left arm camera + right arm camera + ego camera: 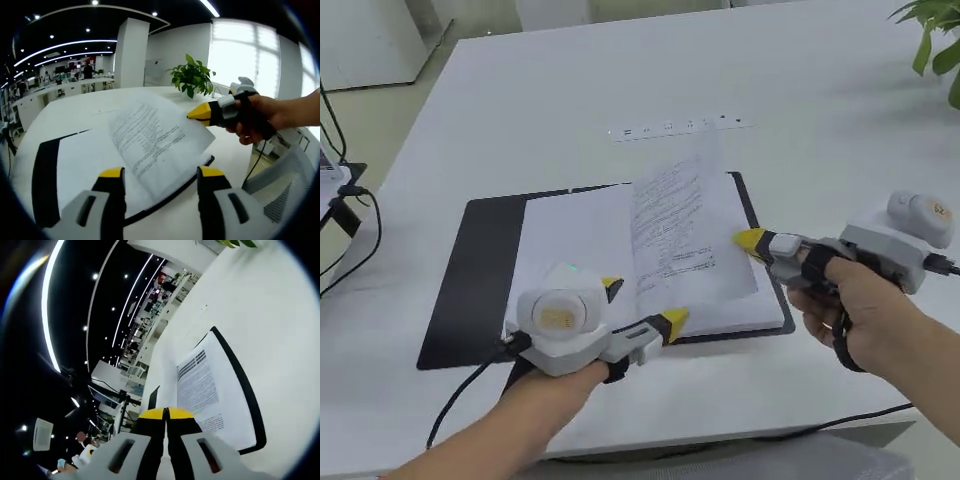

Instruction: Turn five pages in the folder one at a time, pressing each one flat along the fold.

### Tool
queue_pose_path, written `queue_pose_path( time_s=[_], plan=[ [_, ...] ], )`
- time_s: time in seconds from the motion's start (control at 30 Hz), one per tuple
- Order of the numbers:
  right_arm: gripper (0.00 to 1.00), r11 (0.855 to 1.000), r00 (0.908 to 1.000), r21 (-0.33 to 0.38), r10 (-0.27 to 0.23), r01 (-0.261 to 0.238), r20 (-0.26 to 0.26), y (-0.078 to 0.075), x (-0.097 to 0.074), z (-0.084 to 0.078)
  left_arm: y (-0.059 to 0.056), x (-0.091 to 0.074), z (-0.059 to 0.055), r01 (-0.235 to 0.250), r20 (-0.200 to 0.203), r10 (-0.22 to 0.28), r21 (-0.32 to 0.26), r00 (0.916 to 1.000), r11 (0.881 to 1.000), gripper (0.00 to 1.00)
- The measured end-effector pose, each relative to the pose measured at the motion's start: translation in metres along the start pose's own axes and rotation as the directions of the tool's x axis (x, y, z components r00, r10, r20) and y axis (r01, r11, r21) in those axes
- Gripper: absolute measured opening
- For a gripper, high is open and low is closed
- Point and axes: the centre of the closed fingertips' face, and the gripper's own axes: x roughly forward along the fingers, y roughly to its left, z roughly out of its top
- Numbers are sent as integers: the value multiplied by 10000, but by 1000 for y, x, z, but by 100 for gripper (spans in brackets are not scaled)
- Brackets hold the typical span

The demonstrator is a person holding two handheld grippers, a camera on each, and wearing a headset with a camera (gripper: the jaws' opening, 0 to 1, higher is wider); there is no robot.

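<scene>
Right gripper point(752, 240), jaws pinched on the outer edge of the lifted page point(675, 225), at the right side of the open folder point(470, 290); the page slopes up from the fold point(633, 262) toward it. Left gripper point(643, 305), jaws apart and empty, hovers nearer the fold, whose long axis runs from the folder's near edge to its far edge.

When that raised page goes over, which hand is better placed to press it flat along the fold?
Left, probably. The left gripper hovers open at the near edge of the folder, beside the fold; the right gripper is shut on the outer edge of the lifted page.
</scene>
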Motion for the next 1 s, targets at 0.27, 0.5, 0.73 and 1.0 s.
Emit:
queue_pose_path(
  time_s=[0.27, 0.5, 0.73, 1.0],
  plan=[
    [0, 10000, 10000, 49, 37, -37, -1, 27, 9, -4, 36, -48, -1, -389, -201, 403, 665, 9990, 9970, 58],
    [0, 9973, 9999, -727, 110, -111, -25, 59, 32, -14, 73, -85, -12, -972, -431, 987, 353, 9942, 9946, 58],
    [0, 9951, 9990, -949, 259, -293, -371, 82, 55, -38, 95, -116, -15, -1434, -337, 1435, 61, 9891, 9896, 58],
    [0, 9921, 9985, -1231, 186, -247, -509, 98, 74, -58, 103, -136, -11, -1463, -43, 1464, 177, 9892, 9891, 57]
  ],
)
